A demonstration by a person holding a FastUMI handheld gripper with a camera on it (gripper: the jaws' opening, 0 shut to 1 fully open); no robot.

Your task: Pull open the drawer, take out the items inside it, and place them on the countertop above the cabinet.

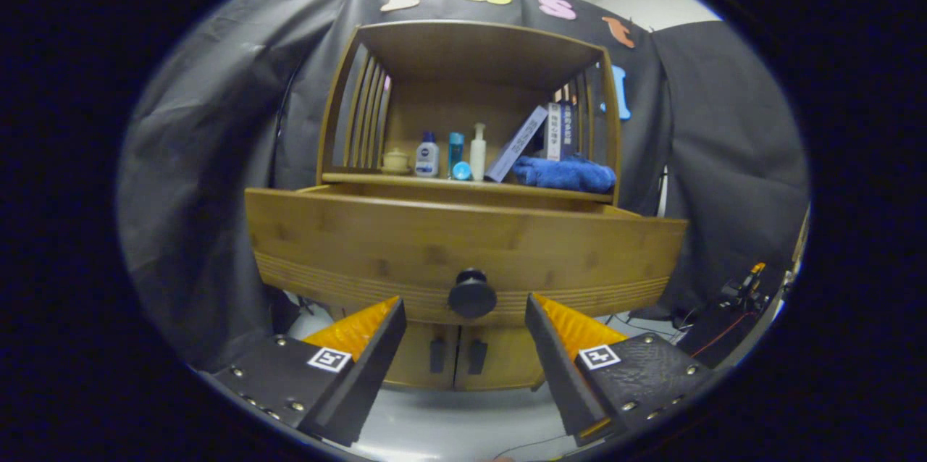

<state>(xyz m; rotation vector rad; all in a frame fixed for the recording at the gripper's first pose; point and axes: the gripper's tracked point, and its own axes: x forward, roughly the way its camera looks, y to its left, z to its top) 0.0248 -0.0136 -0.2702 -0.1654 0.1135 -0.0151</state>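
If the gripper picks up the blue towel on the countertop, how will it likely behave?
The blue towel lies in a soft crumpled heap, so it probably flops and drapes. Its fuzzy surface suggests good grip and little weight. Lifting it may disturb the books directly behind. The gripper is open around the knob.

The gripper (463, 306) fingers stand apart, the pulled-out drawer's (362, 245) knob (472, 293) between their tips.

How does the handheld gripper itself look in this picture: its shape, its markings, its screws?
The gripper has two wedge-shaped fingers with ridged pads. Each sits on a dark textured block fixed with small metal screws and bearing a square white-bordered black marker.
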